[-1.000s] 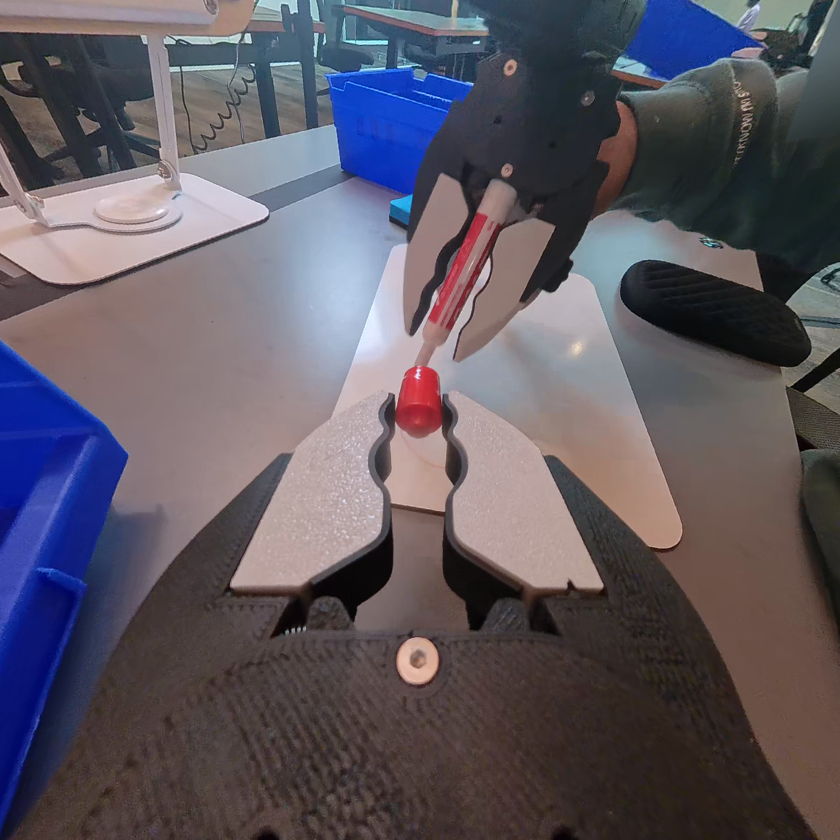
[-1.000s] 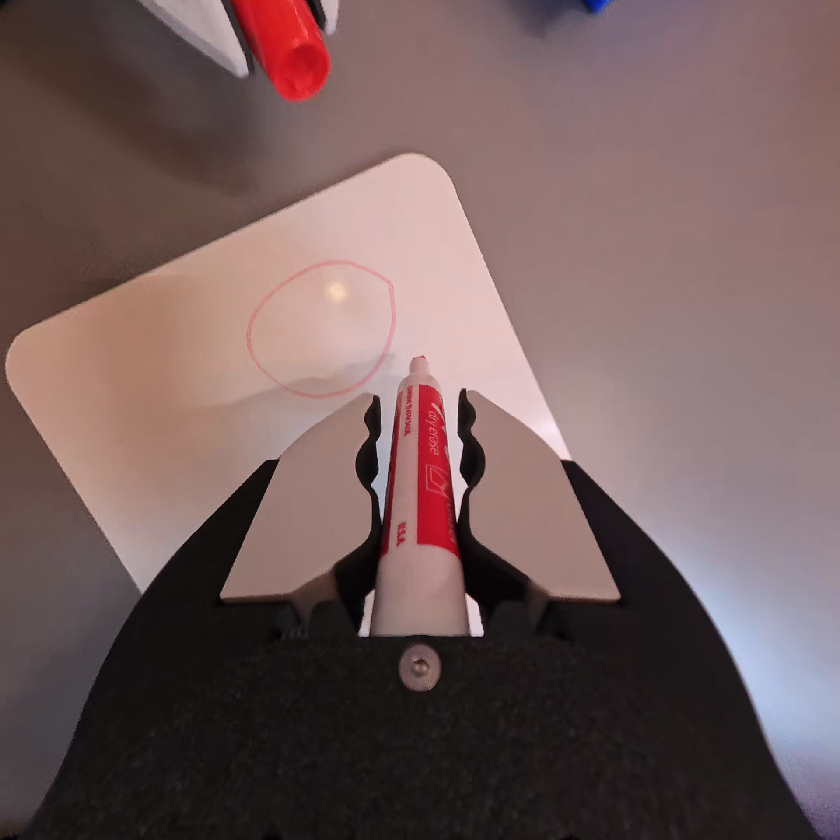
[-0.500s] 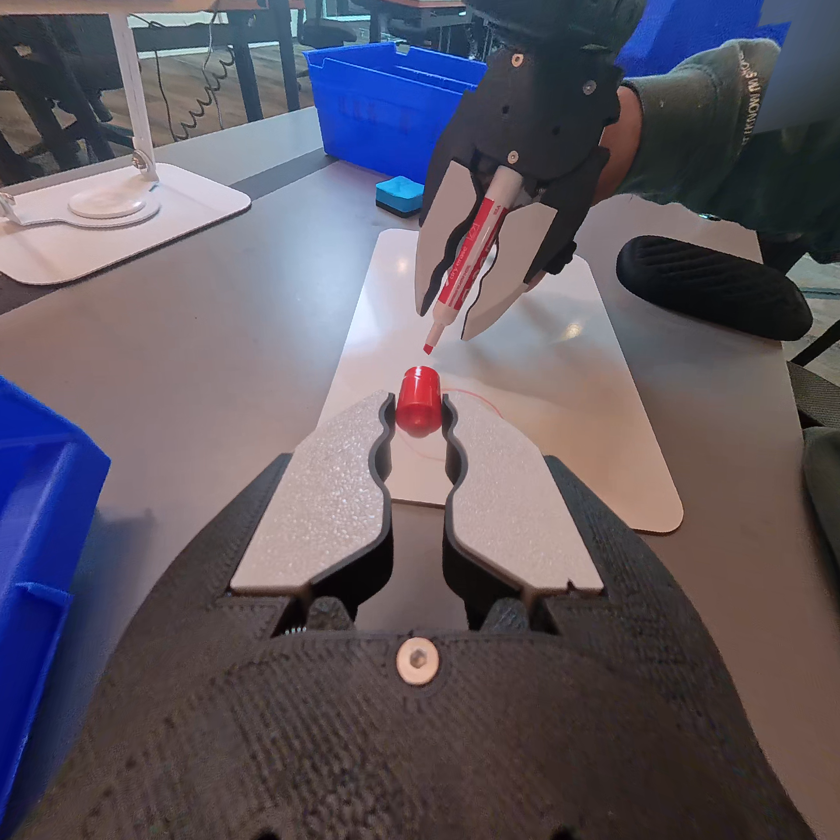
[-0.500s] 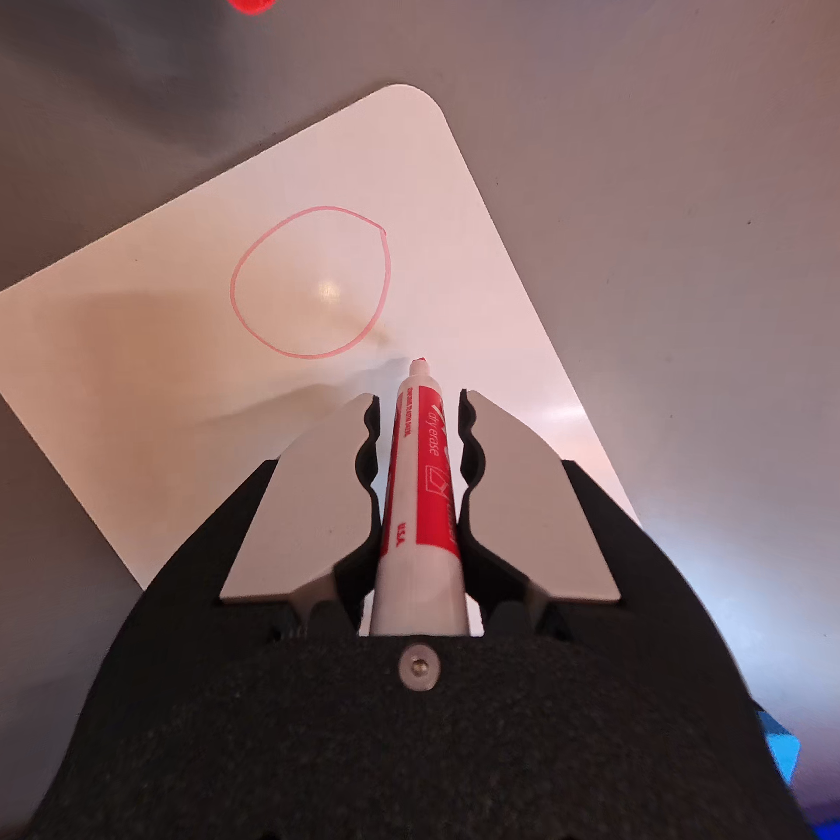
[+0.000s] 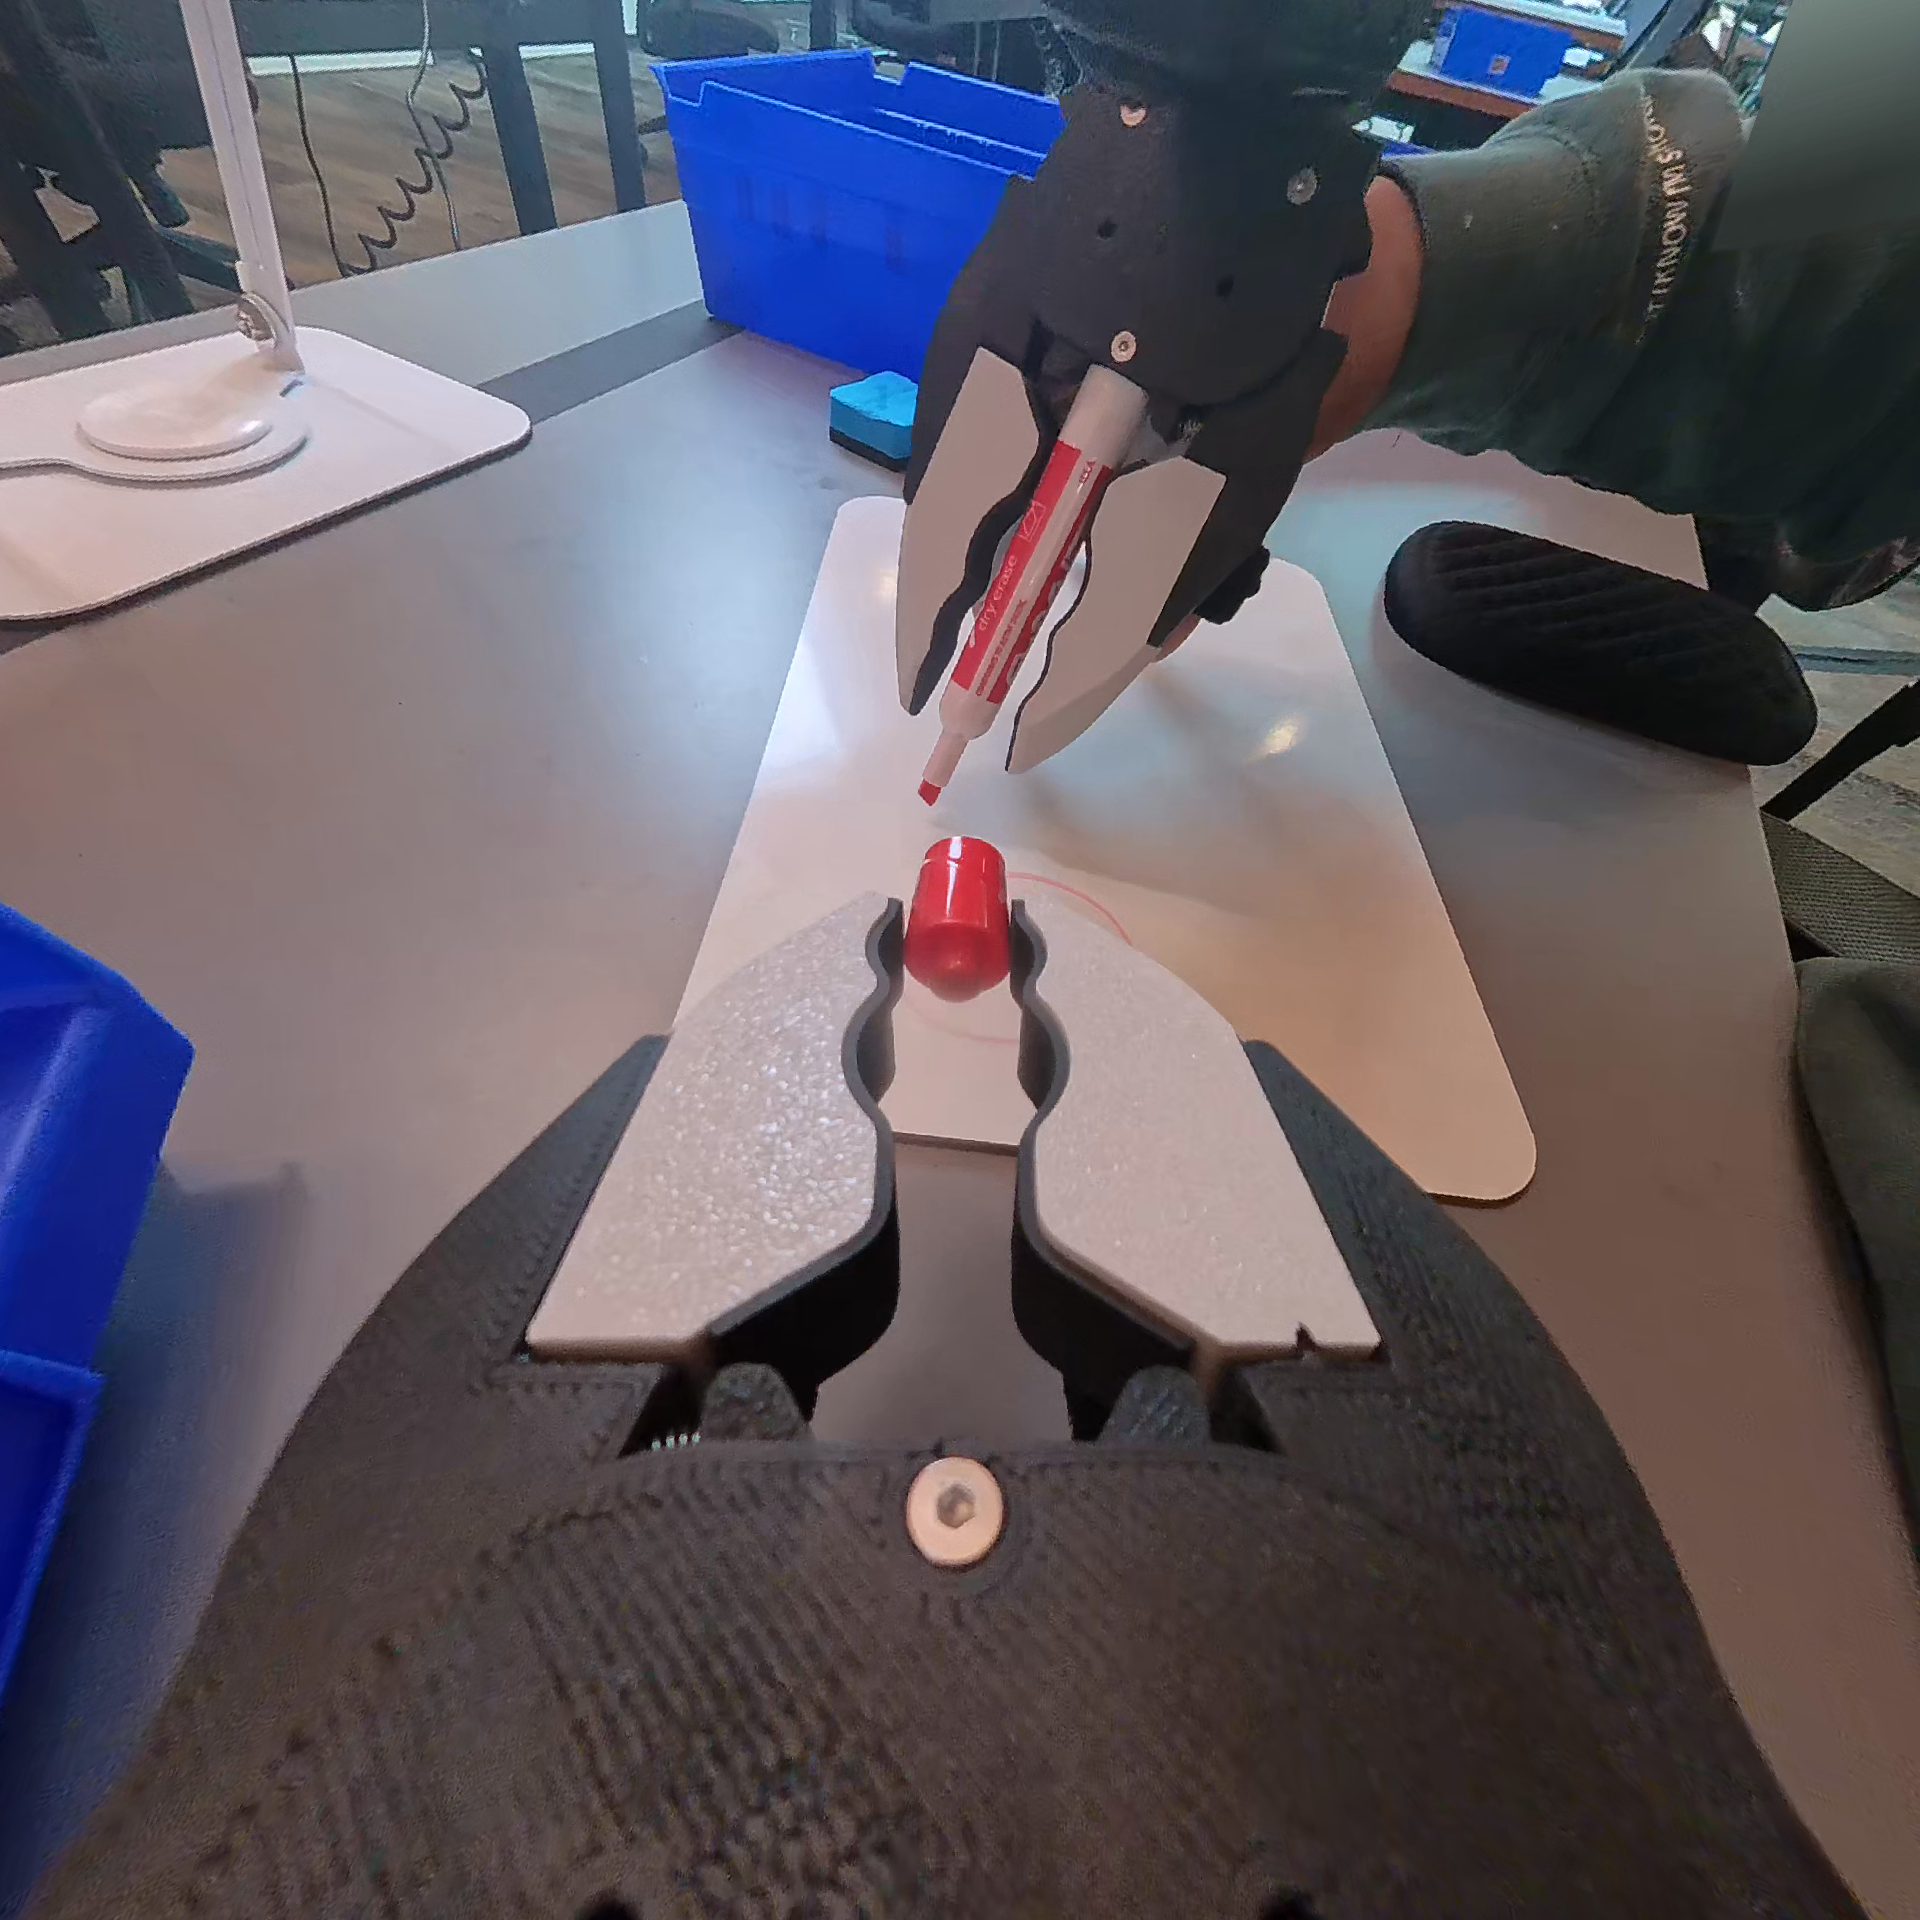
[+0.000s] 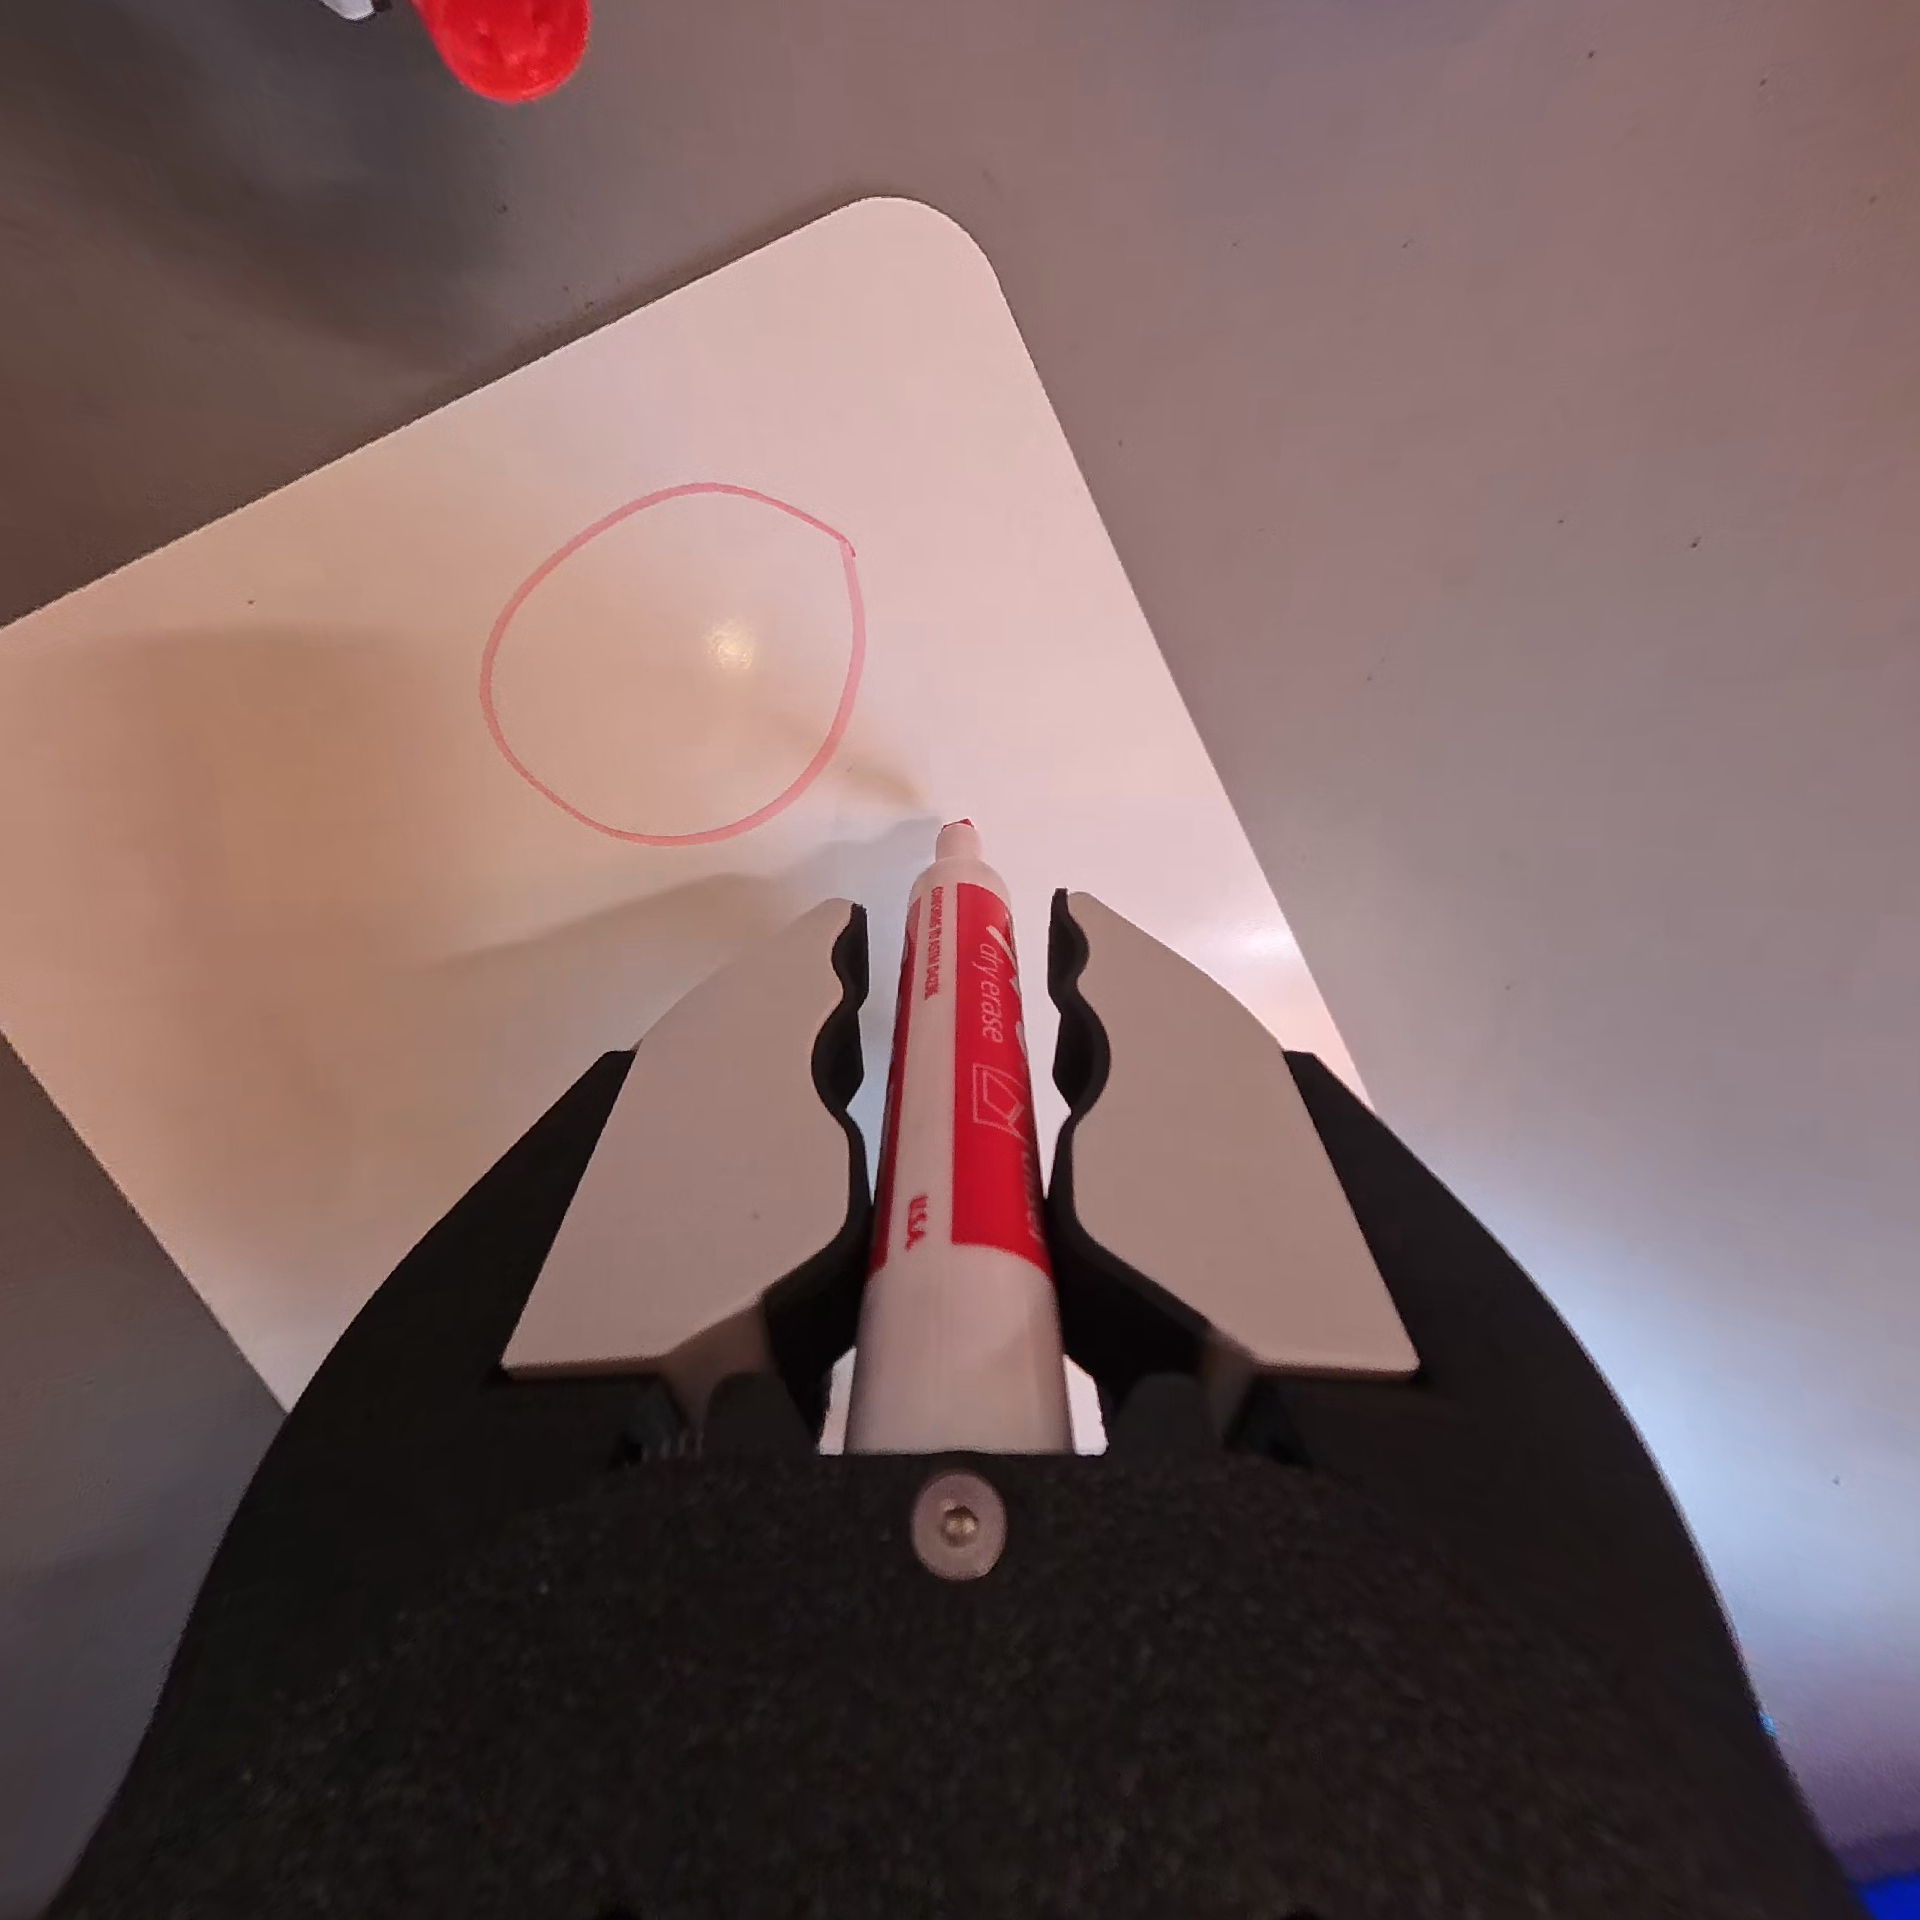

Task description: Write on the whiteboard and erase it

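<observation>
Red is the colour of the little marker cap (image 5: 954,923) that the left claw (image 5: 953,914) pinches at its tips in the left wrist view. Under it lies the white whiteboard (image 5: 1299,935), flat on the grey desk (image 5: 468,779). Across from it the right claw (image 5: 977,727) points down and holds the red and white marker (image 5: 1023,582). The marker's tip hangs just above the board and does not touch it. A thin red line peeks out beside the cap. Behind the board sit a blue eraser (image 5: 871,407) and a big blue bin (image 5: 831,208). A white lamp base (image 5: 197,426) stands far to the left. A black padded rest (image 5: 1600,644) lies by the person's green sleeve (image 5: 1621,291).

In the right wrist view, the right claw (image 6: 956,914) is closed tight on the marker (image 6: 966,1091), which sticks out forward between the fingers. On the whiteboard (image 6: 312,883) there is a round red circle (image 6: 675,660), just past the marker tip and a bit to the left. The red cap (image 6: 509,47) shows at the very top edge, over the desk (image 6: 1507,416)
</observation>
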A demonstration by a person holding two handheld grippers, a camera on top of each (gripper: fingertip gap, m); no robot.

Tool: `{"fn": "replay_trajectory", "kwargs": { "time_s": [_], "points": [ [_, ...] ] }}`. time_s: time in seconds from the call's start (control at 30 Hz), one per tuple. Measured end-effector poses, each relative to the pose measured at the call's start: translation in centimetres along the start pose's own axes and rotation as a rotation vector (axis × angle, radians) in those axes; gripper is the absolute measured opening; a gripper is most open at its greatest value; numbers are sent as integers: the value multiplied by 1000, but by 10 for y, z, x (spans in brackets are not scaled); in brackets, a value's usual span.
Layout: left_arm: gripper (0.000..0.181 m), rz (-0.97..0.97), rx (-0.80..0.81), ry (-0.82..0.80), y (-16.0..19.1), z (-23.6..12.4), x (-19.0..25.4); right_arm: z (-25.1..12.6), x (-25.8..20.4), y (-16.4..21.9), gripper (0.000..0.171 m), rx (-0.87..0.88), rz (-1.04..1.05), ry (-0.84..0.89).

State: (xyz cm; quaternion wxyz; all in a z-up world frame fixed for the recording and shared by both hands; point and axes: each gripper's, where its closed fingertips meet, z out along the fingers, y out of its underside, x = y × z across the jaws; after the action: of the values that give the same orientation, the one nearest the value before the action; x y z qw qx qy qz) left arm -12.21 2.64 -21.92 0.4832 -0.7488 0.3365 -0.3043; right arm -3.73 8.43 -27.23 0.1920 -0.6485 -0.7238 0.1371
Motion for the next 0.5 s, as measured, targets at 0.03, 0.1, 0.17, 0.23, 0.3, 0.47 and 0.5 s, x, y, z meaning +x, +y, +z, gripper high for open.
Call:
{"fn": "replay_trajectory", "kwargs": {
  "time_s": [0.03,0.1,0.17,0.23,0.3,0.47,0.5],
  "points": [
    [19,0,1,0,0,0,0,1,1,0,34,-1,-2,0],
    [19,0,1,0,0,0,0,2,2,-1,34,-6,-5,0],
    [19,0,-2,2,0,0,1,4,3,-2,34,-12,-11,0],
    [19,0,-4,2,1,0,1,4,3,-3,34,-16,-15,1],
    [19,0,-2,4,0,0,1,3,5,-3,34,-17,-15,3],
    [19,3,-4,6,0,0,2,3,6,-2,34,-28,-16,6],
    [19,2,-5,7,0,0,2,3,7,-1,34,-30,-16,7]
  ]
}}
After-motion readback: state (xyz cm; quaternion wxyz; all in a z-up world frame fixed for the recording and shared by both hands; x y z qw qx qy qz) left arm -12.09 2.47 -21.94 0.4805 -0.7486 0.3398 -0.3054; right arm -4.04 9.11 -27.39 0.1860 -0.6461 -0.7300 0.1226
